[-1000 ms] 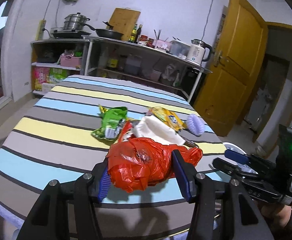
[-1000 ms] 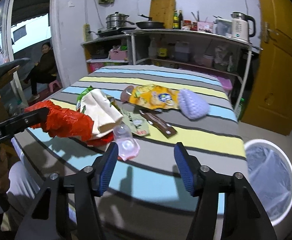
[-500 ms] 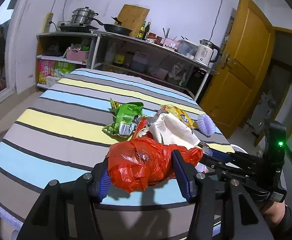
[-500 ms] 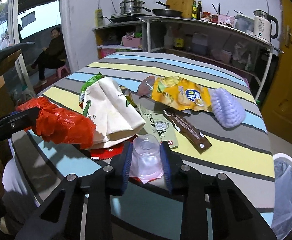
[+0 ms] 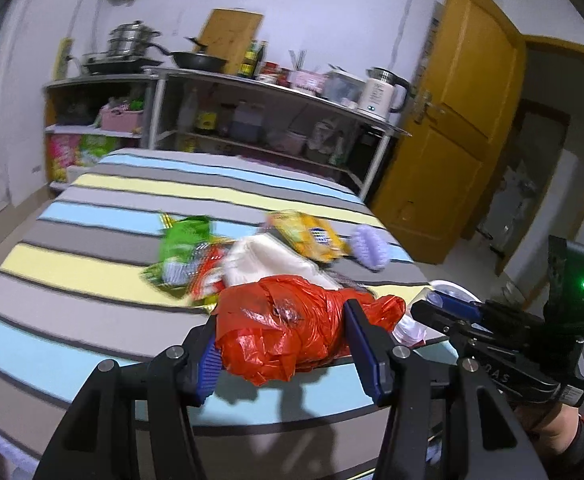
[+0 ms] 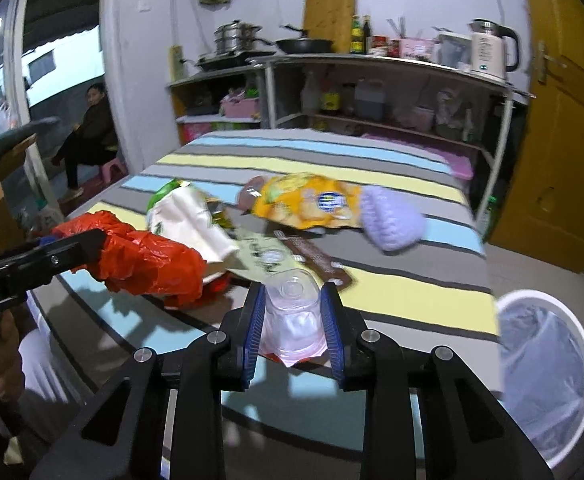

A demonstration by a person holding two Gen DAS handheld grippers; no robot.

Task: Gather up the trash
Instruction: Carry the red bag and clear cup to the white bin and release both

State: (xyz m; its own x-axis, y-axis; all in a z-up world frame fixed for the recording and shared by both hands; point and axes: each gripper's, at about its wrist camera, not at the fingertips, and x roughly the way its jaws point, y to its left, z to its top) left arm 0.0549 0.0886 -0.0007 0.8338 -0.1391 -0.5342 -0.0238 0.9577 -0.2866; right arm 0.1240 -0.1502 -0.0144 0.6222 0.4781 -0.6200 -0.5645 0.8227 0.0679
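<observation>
One red plastic bag (image 5: pixel 292 332), one clear cup (image 6: pixel 292 312), one purple knitted hat (image 6: pixel 392 220). Two snack bags: one yellow (image 6: pixel 312 204), one green (image 5: pixel 184 240). One white bin (image 6: pixel 544 380).

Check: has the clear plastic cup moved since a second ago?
Yes. The clear plastic cup left the striped table beside the brown wrapper; it is now pinched in the right tool, lifted nearer.

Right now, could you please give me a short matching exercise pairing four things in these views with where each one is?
Things:
1. red plastic bag
2. clear plastic cup
3. purple knitted item
4. white bin

Places:
A. on the floor beside the striped table
B. between the left gripper fingers
C. lying on the table next to the yellow chip bag
D. between the right gripper fingers

Pairs: 1-B, 2-D, 3-C, 4-A
</observation>
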